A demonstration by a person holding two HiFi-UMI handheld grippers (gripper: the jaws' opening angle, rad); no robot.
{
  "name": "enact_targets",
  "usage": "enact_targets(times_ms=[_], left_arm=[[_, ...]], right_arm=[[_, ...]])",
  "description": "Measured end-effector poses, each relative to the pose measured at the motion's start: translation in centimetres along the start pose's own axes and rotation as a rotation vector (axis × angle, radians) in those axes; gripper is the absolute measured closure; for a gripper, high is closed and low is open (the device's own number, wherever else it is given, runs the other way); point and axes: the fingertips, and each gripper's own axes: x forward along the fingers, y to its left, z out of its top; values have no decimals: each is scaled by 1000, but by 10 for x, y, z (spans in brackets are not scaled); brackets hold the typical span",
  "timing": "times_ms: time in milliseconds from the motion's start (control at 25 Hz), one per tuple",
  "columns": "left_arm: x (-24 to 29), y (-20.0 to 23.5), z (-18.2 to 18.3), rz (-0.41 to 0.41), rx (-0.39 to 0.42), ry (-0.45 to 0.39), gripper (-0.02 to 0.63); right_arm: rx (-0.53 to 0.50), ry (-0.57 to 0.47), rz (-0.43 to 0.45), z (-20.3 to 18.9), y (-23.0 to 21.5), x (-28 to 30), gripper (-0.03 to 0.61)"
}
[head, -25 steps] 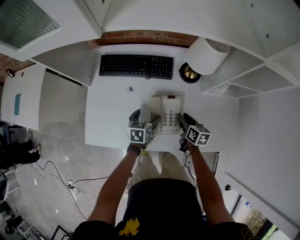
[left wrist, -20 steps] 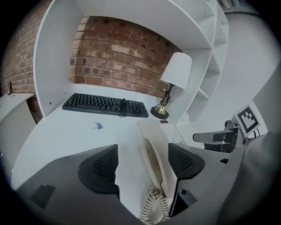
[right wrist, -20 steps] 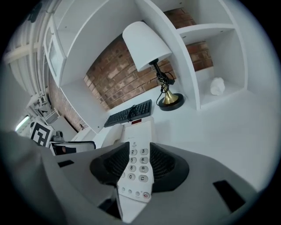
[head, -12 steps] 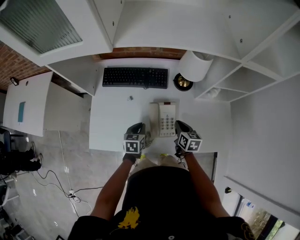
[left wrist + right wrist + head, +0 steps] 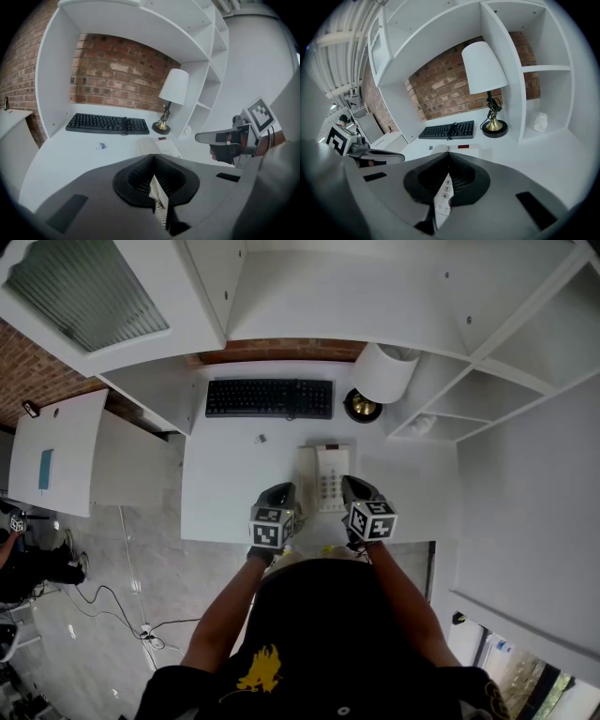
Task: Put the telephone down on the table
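white desk (image 5: 225, 493), brick wall (image 5: 281, 350), perhaps a clip (image 5: 261, 438)

Black keyboard (image 5: 269, 398) at the back, parallel to brick wall (image 5: 281, 351), with a dark cable lying over its middle. Just right of it, lamp (image 5: 384, 373): white shade, brass base, upright, close beside the white shelves (image 5: 487, 362). Small clip (image 5: 261, 439) in front of keyboard, apart from it. Crumpled white lump (image 5: 539, 122) in the lowest cubby, right of lamp. White cabinet (image 5: 52, 460) off to the left, with a teal patch on top. Grey floor (image 5: 141, 549) below, with cables (image 5: 141, 610) trailing across it. Ribbed panel (image 5: 84, 292) overhead at upper left.
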Motion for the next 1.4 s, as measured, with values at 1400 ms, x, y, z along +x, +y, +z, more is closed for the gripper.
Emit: enact_targets(times_ms=[1400], left_arm=[[-171,-20,230,126,285,-578,597]], right_arm=[[-324,-480,85,206,80,-142,580]])
